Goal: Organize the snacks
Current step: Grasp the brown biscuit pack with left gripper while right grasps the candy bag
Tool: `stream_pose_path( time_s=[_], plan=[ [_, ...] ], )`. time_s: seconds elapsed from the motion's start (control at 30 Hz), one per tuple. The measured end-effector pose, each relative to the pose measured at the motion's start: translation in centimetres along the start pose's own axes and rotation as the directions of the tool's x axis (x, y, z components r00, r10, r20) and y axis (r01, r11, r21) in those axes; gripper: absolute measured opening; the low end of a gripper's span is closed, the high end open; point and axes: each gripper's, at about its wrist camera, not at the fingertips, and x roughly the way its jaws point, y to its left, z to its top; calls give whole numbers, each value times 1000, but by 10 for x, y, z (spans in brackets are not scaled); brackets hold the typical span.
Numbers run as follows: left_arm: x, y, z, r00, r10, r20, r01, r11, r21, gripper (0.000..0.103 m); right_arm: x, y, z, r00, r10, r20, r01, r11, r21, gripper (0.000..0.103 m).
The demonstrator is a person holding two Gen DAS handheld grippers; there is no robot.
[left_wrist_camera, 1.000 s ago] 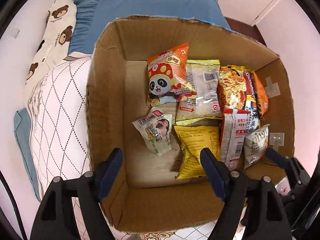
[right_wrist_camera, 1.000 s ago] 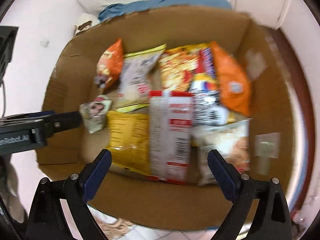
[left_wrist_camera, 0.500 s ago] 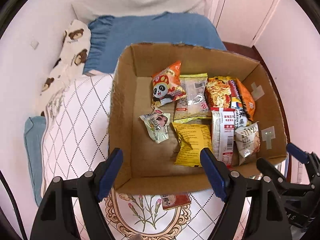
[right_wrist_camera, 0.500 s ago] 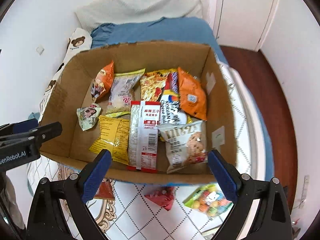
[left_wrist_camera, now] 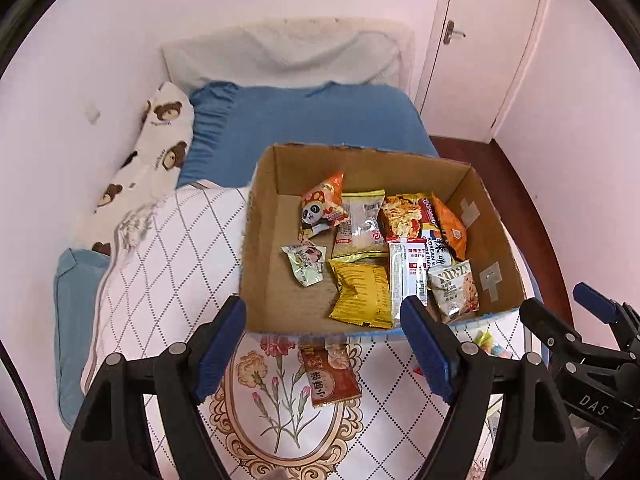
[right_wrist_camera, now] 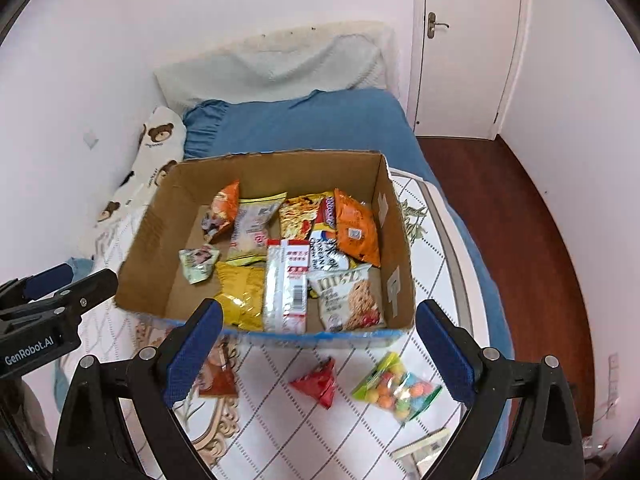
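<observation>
Cardboard box (right_wrist_camera: pixel 276 168) on the bed (right_wrist_camera: pixel 320 120), holding about ten snack packets; loose on the quilt (right_wrist_camera: pixel 344 432) before it, a brown packet (left_wrist_camera: pixel 330 380), red packet (right_wrist_camera: pixel 318 382) and candy bag (right_wrist_camera: pixel 396 388), perhaps one more at the blurred edge; left gripper (left_wrist_camera: pixel 324 344) and right gripper (right_wrist_camera: pixel 316 354) both gape wide, empty.

Bed (right_wrist_camera: pixel 452 240) w/ cardboard box (right_wrist_camera: pixel 276 168), loose snack packs (right_wrist_camera: pixel 394 386) in front.

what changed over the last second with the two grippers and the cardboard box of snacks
Both grippers, left gripper and right gripper, pulled up and back from the brown cardboard box, bringing the red-brown packet and clear candy bag on the quilt into view. Both jaws remain open and empty; the snacks inside have not shifted.
</observation>
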Motion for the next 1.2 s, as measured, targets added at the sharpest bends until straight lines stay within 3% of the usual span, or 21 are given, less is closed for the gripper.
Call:
stream_pose_path(
  time_s=[0.1,0.2,0.3,0.37,0.47,0.57,0.7,0.77,0.87,0.9,0.97,1.0,1.1,1.2],
  plan=[
    [-7,2,-19,1000,-13,1,13,1000,-3,79,2,1,-22,999,20,-46,-21,1000,-11,99],
    [9,9,-50,999,4,-51,-4,1000,-12,79,25,-1,-59,990,7,-143,-9,1000,-16,99],
    [47,18,-82,985,4,-171,-12,999,-43,79,71,-10,-109,961,-17,-277,19,1000,4,99],
    [76,24,-102,967,0,-254,-18,997,-71,79,98,-13,-135,939,-36,-342,43,999,12,99],
    [108,28,-122,945,13,-326,-41,996,-82,78,138,-16,-170,905,-48,-423,64,998,23,99],
    [129,28,-130,930,17,-368,-48,996,-77,78,156,-18,-184,900,-43,-433,67,997,38,103],
    [145,22,-127,923,0,-385,-34,996,-82,78,169,-24,-187,892,-26,-452,72,994,86,103],
    [152,17,-126,921,-5,-390,-30,996,-84,78,177,-27,-187,880,-17,-475,66,994,88,103],
    [159,12,-125,915,-26,-403,-15,995,-98,78,179,-26,-182,842,-8,-540,30,999,31,103],
    [161,11,-125,913,-39,-406,-6,994,-110,78,171,-26,-178,850,4,-527,8,1000,20,100],
    [163,6,-123,912,-60,-405,11,992,-122,78,148,-30,-164,890,10,-455,-10,1000,2,65],
    [164,4,-122,912,-65,-405,16,992,-121,78,130,-35,-155,916,1,-402,-1,1000,0,61],
    [167,-7,-114,916,-61,-397,22,995,-102,78,94,-51,-133,964,-57,-259,47,998,-43,63],
    [178,-16,-103,911,-58,-409,19,995,-98,78,89,-66,-115,965,-108,-241,83,990,-110,73]
  ],
)
